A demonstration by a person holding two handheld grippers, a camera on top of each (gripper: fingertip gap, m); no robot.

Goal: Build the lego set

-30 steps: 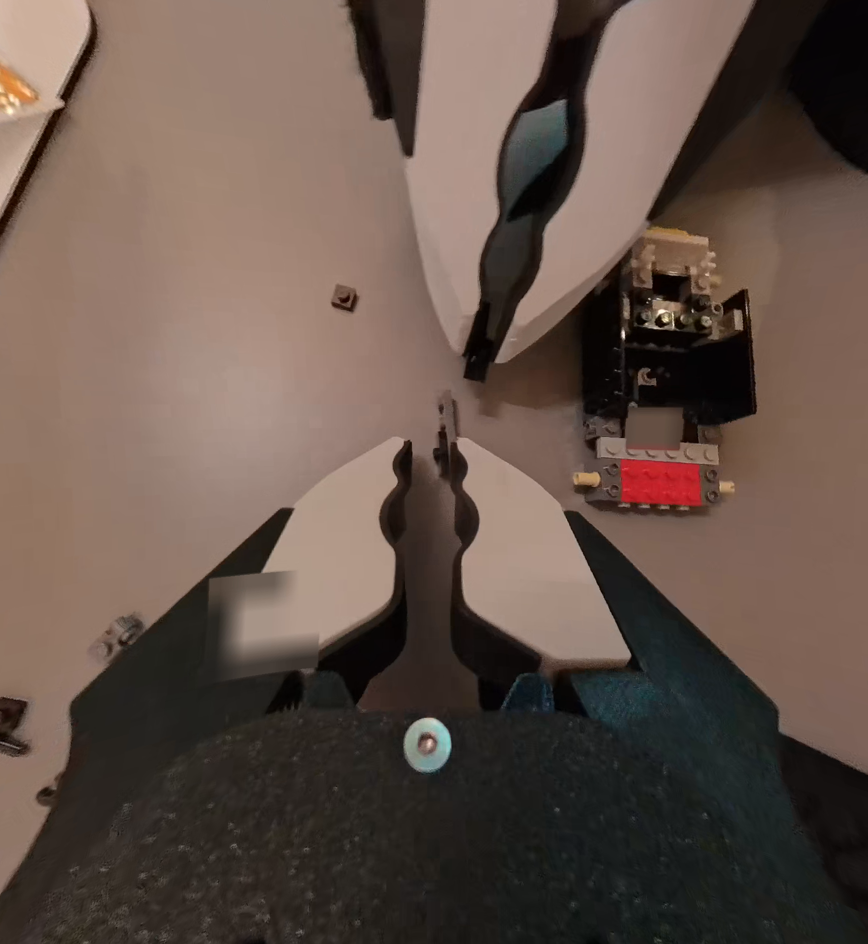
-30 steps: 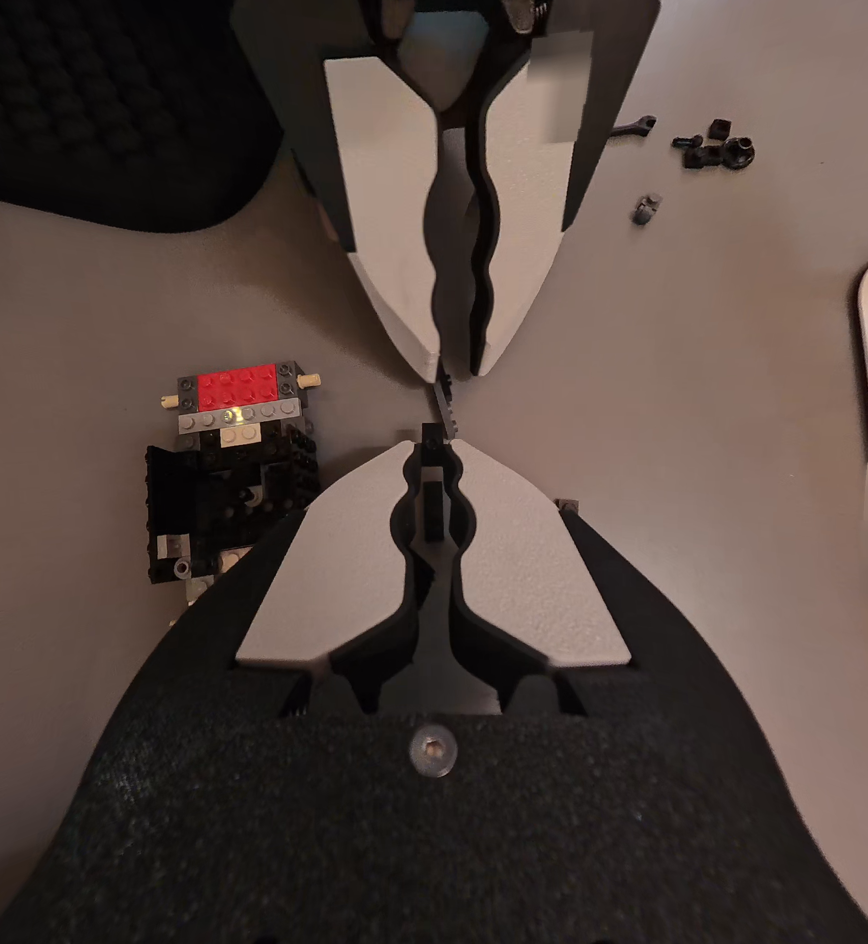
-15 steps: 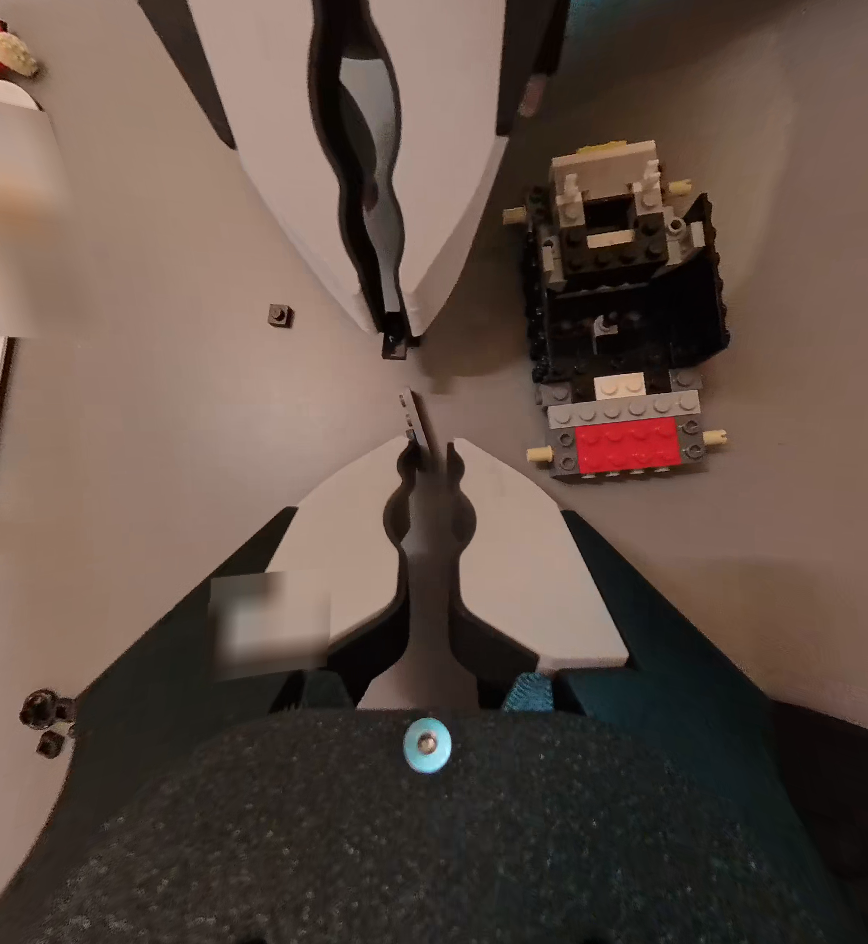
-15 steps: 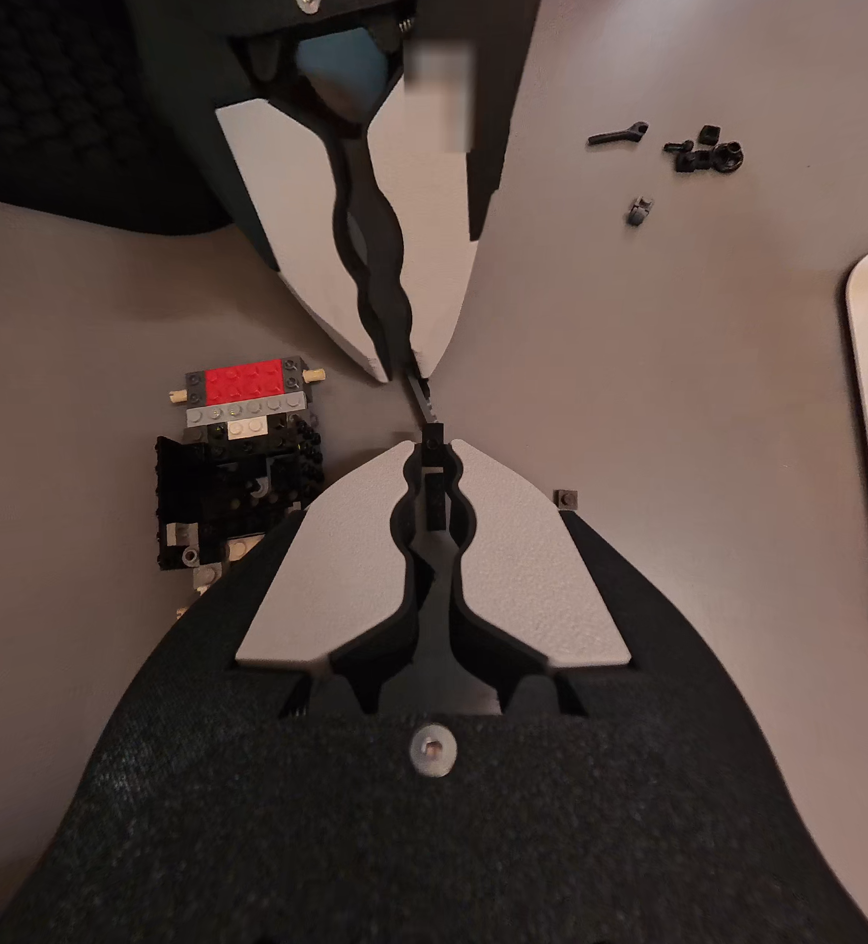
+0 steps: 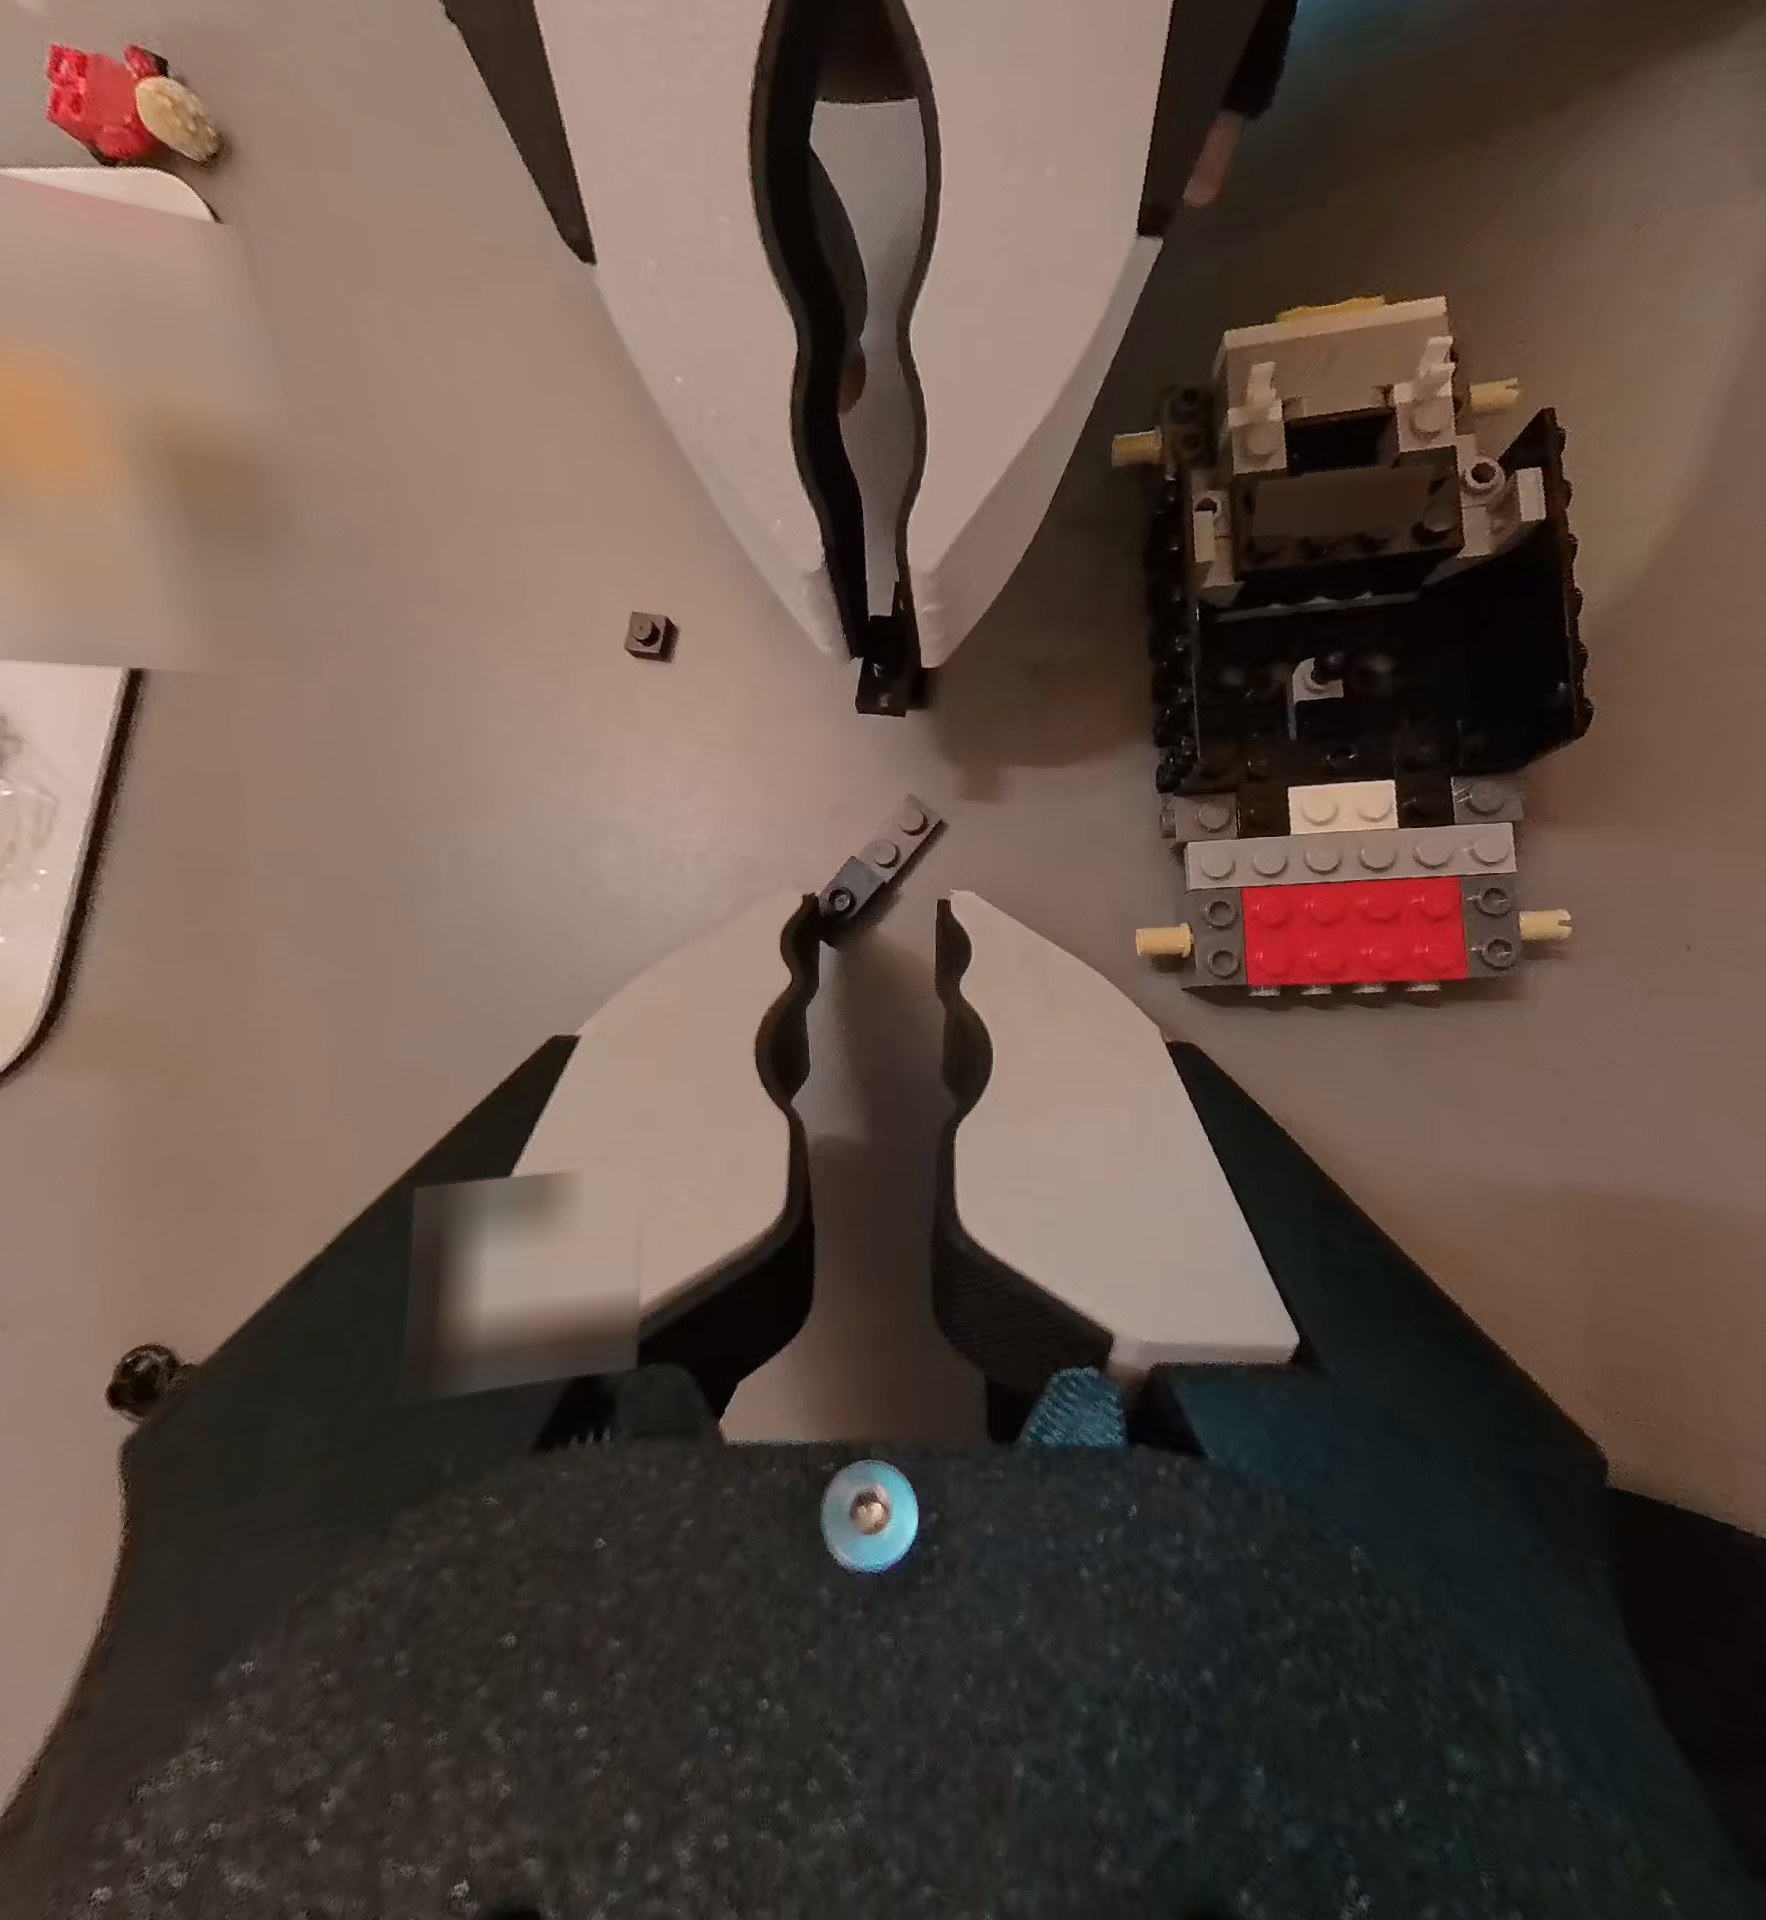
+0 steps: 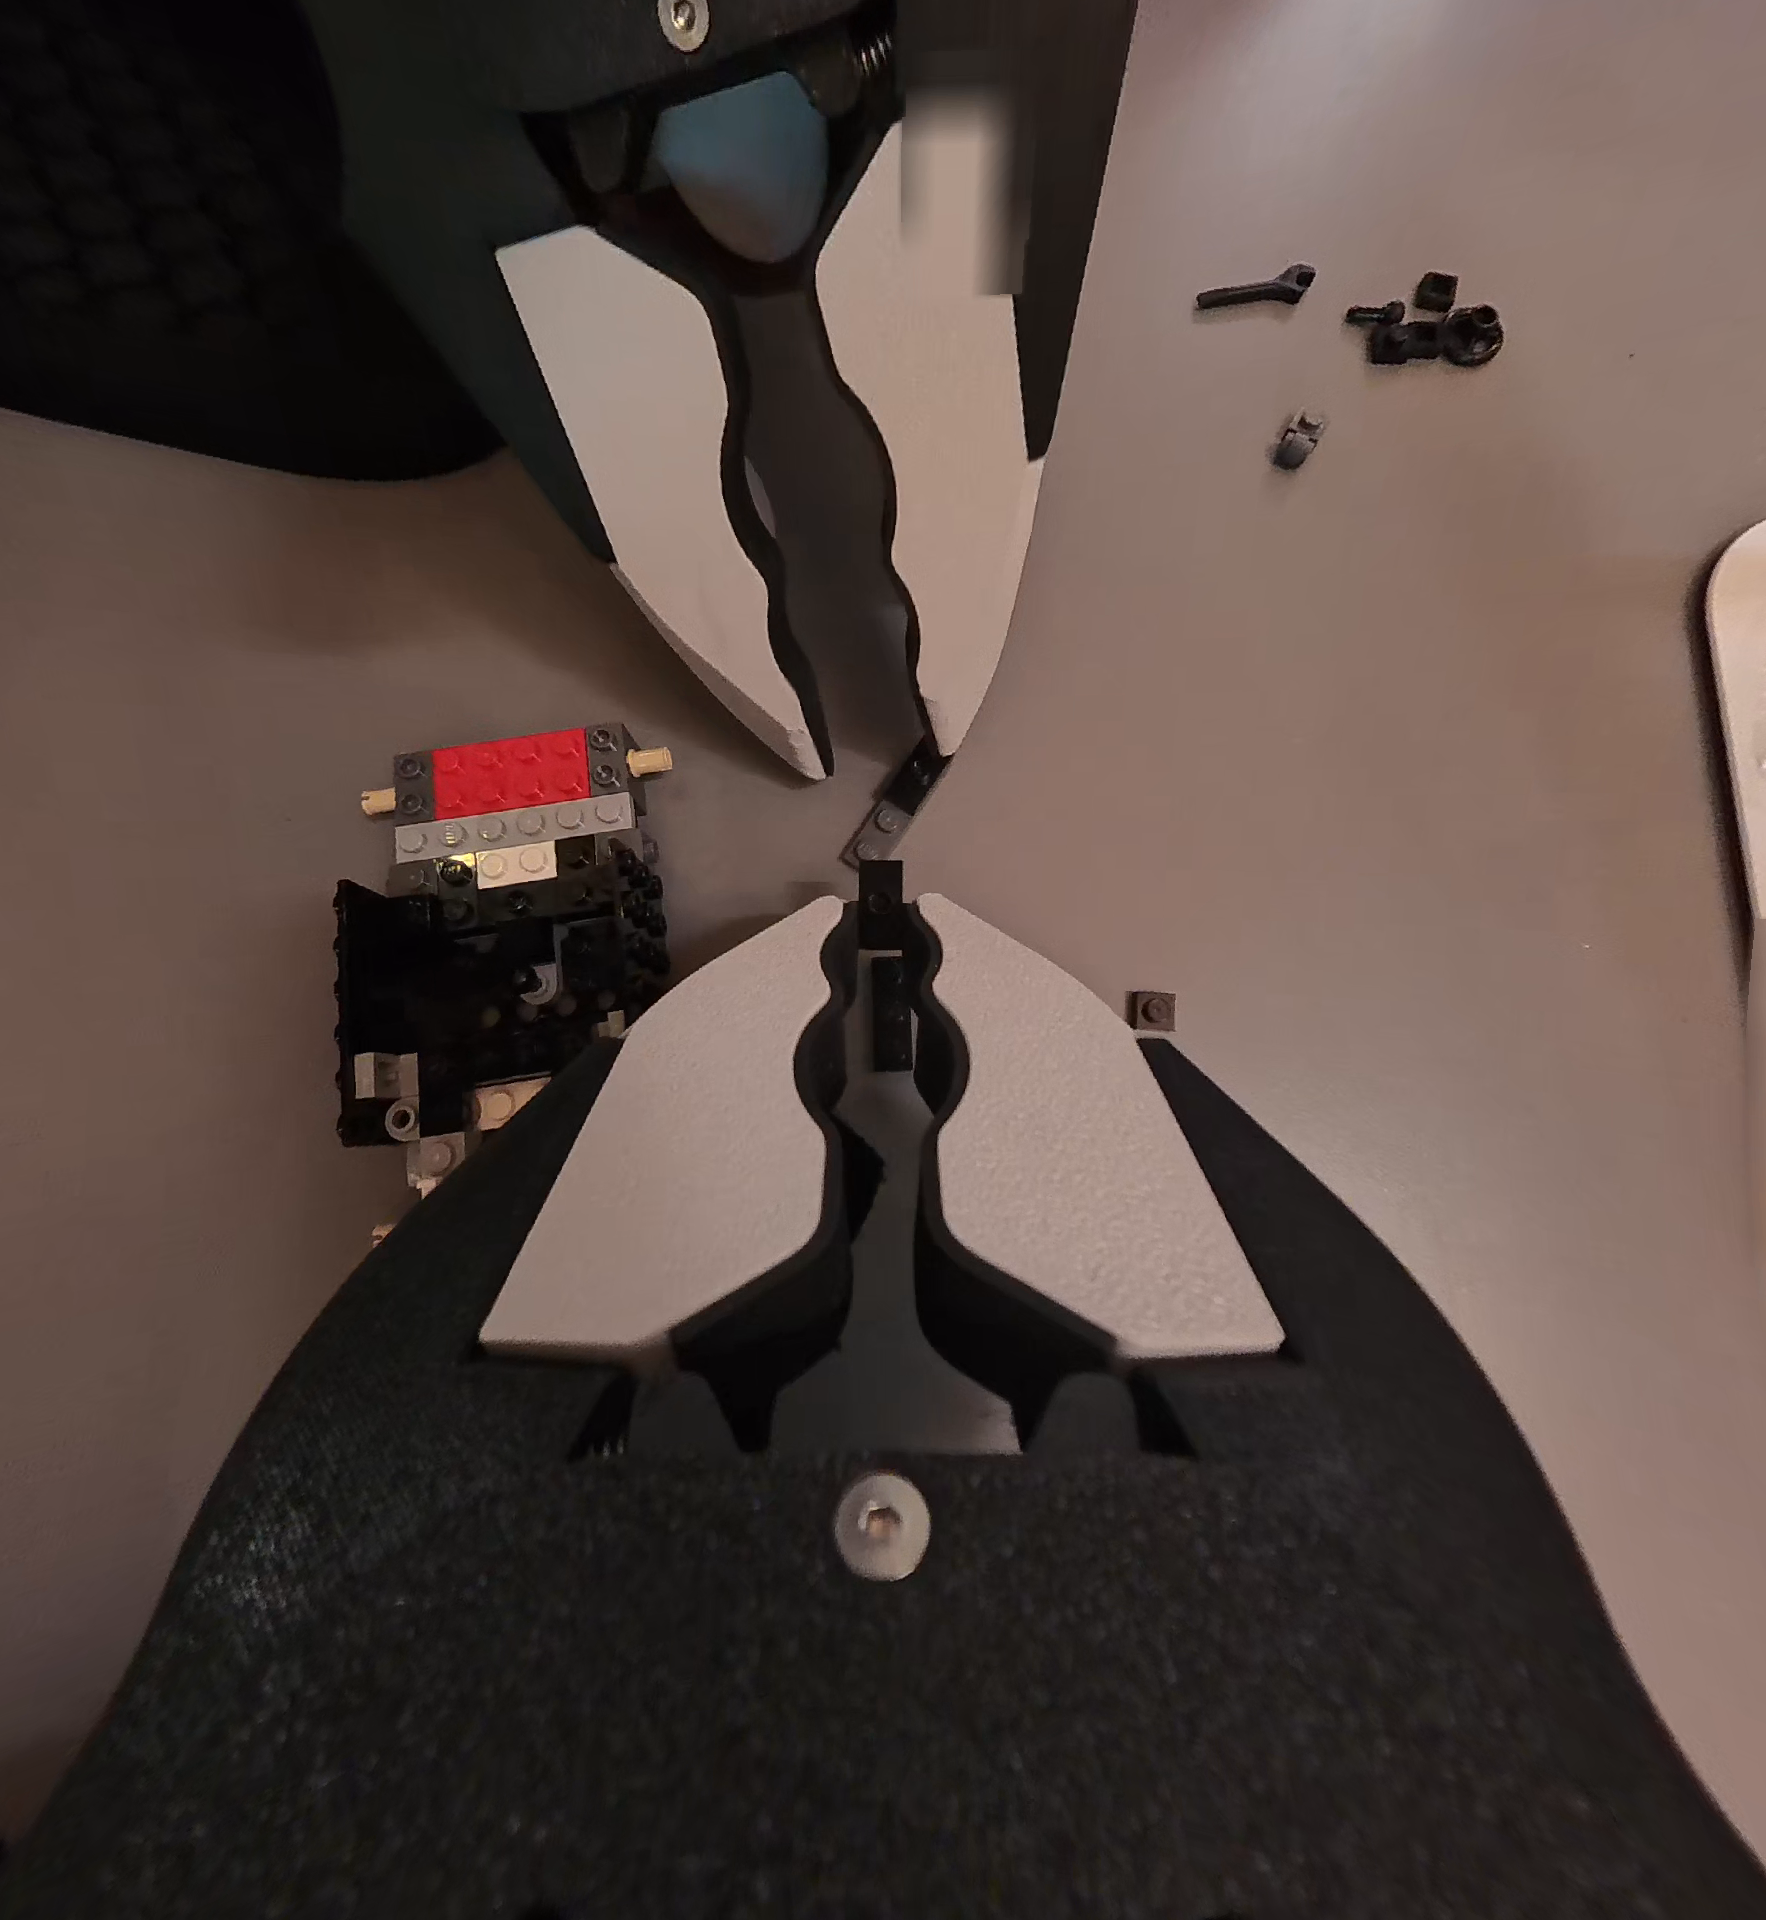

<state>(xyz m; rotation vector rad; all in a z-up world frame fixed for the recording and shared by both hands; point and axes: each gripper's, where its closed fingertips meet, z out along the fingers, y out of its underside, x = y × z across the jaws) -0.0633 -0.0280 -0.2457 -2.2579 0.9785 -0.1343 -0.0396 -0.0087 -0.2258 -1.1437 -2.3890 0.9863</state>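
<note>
Left gripper (image 5: pixel 874 906) has opened wider, grey plate (image 5: pixel 881 855) touching one fingertip. Right gripper (image 6: pixel 879 902) clamps black piece (image 6: pixel 884 977), partly hidden.

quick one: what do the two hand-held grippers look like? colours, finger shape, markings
Both match: the left hand-held gripper and right hand-held gripper have two pale grey, leaf-shaped fingers tapering to points, lined with black pads with wavy, scalloped inner edges. Bodies are dark, grainy plastic, teal-tinted on the left, with one silver screw at centre. No cables show. A blurred patch covers one left finger.

Left gripper (image 5: pixel 874 904) jaws parted; right gripper (image 6: pixel 881 906) jaws clamped, tips facing
</note>
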